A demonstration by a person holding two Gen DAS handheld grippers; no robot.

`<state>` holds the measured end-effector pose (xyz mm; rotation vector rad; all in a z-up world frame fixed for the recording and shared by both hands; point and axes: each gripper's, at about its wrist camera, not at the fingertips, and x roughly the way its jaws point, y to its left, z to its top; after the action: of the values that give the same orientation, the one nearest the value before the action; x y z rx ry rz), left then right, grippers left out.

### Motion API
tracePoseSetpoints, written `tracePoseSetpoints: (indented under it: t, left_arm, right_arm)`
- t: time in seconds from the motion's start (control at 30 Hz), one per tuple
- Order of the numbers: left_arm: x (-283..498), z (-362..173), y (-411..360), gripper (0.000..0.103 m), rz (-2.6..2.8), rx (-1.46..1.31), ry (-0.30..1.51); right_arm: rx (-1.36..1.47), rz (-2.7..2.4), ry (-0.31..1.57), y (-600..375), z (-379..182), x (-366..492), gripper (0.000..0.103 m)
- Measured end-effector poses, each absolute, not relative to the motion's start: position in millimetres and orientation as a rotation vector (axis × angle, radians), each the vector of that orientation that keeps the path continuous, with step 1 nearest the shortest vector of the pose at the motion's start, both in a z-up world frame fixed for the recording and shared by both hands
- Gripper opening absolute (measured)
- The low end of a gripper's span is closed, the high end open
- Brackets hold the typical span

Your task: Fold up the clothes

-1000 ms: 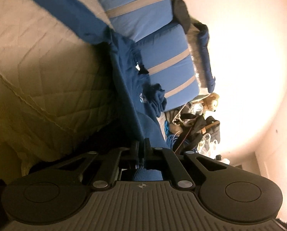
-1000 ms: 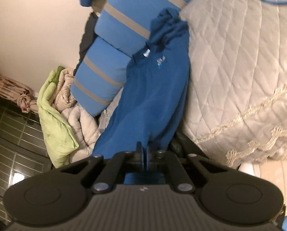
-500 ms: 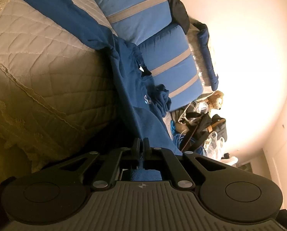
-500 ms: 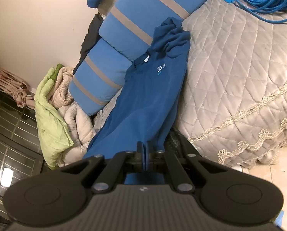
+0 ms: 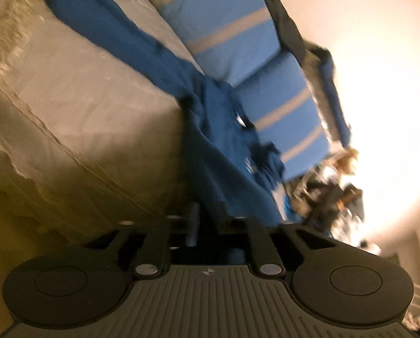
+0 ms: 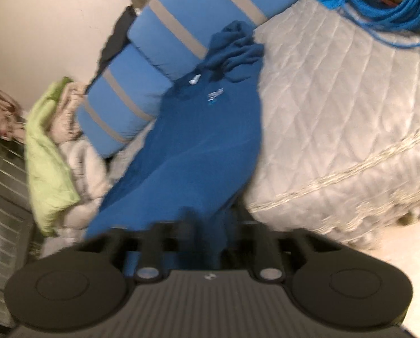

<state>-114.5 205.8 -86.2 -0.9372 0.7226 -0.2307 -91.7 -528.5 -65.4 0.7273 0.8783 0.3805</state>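
Across both wrist views, a bed covered by a pale grey quilted bedspread [image 6: 336, 107] with a lace-trimmed edge is filling most of the scene. Two large blue pillows with grey stripes [image 6: 165, 64] are lying along its far side, against a cream wall.

Stretching over the bedspread, a dark blue long-sleeved sweatshirt with a small white chest logo [image 6: 198, 146] is reaching from the pillows down to the bed's near edge; its collar end is bunching against the pillows, and in the left view one sleeve [image 5: 103, 25] is trailing away across the quilt. Beside the pillows, a lime green blanket [image 6: 46, 152] is resting on a heap of beige bedding, and a coil of bright blue cable [image 6: 384, 8] is lying at the far corner of the bed.

The left gripper [image 5: 207, 222] is clamping the sweatshirt's lower hem, fabric running up from between its closed fingers. The right gripper [image 6: 204, 225] is likewise pinching the hem, though motion blur is softening its fingers.
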Motion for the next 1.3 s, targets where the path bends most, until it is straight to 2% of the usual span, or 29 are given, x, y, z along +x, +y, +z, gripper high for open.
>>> tracePoseSetpoints:
  t: [0.03,0.07,0.13,0.2,0.37,0.57,0.93,1.3]
  left_arm:
    - [-114.9,-83.2,207.5,0.046,-0.196,-0.93,0.702]
    - [-115.2,-77.0,206.7,0.05,-0.158,-0.9,0.676]
    - [-113.1,-62.1,202.6,0.066,-0.102,-0.818,0.641]
    - [-108.3,-44.1,194.4,0.073,-0.07,-0.713,0.628]
    - [-97.8,8.0,172.5,0.073,-0.039,-0.457,0.574]
    - [-97.2,68.5,158.9,0.075,-0.072,-0.34,0.441]
    - [-80.7,148.6,138.2,0.078,-0.141,-0.274,0.314]
    - [-57.6,231.6,130.2,0.08,-0.244,-0.274,0.171]
  right_arm:
    - [0.711,0.366,0.872,-528.4,-64.1,-90.1,0.093]
    - [0.698,0.356,0.862,-527.7,-62.5,-88.3,0.095]
    - [0.678,0.337,0.85,-525.7,-57.6,-82.7,0.103]
    - [0.65,0.312,0.836,-523.4,-48.9,-76.0,0.103]
    - [0.529,0.279,0.745,-524.2,-0.1,-59.7,0.103]
    - [0.439,0.235,0.596,-536.5,64.7,-46.9,0.103]
    - [0.419,0.157,0.372,-555.6,170.6,-34.8,0.103]
    - [0.401,0.102,0.257,-567.2,248.9,-10.1,0.103]
